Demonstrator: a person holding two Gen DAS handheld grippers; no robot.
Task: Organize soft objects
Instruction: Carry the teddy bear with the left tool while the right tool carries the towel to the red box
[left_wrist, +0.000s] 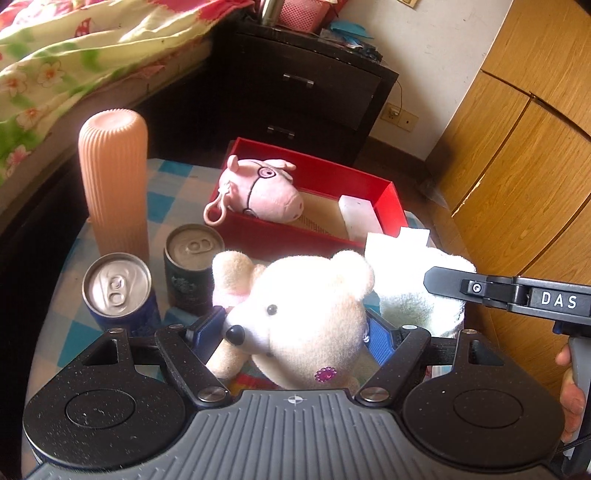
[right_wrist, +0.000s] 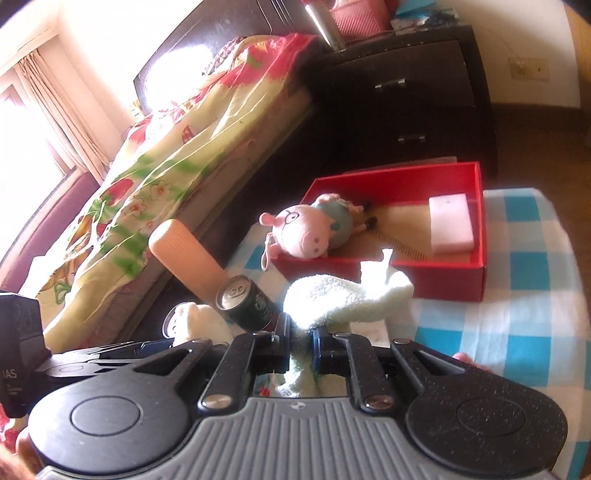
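Observation:
My left gripper (left_wrist: 295, 332) is shut on a white teddy bear (left_wrist: 306, 314), held in front of the red box (left_wrist: 391, 199). My right gripper (right_wrist: 301, 347) is shut on a fluffy white sock (right_wrist: 347, 295), which also shows in the left wrist view (left_wrist: 413, 295), just short of the red box (right_wrist: 476, 280). A pink pig plush (left_wrist: 258, 192) lies in the box's left end, its head over the rim; it also shows in the right wrist view (right_wrist: 306, 230). A white sponge block (right_wrist: 450, 223) lies in the box's right part.
A tall ribbed peach cup (left_wrist: 114, 181) and two drink cans (left_wrist: 118, 288) (left_wrist: 194, 269) stand on the blue-checked tablecloth (right_wrist: 517, 295) to the left. A bed (right_wrist: 166, 166) and a dark nightstand (left_wrist: 295, 85) lie beyond; a wooden wardrobe (left_wrist: 517, 147) is at right.

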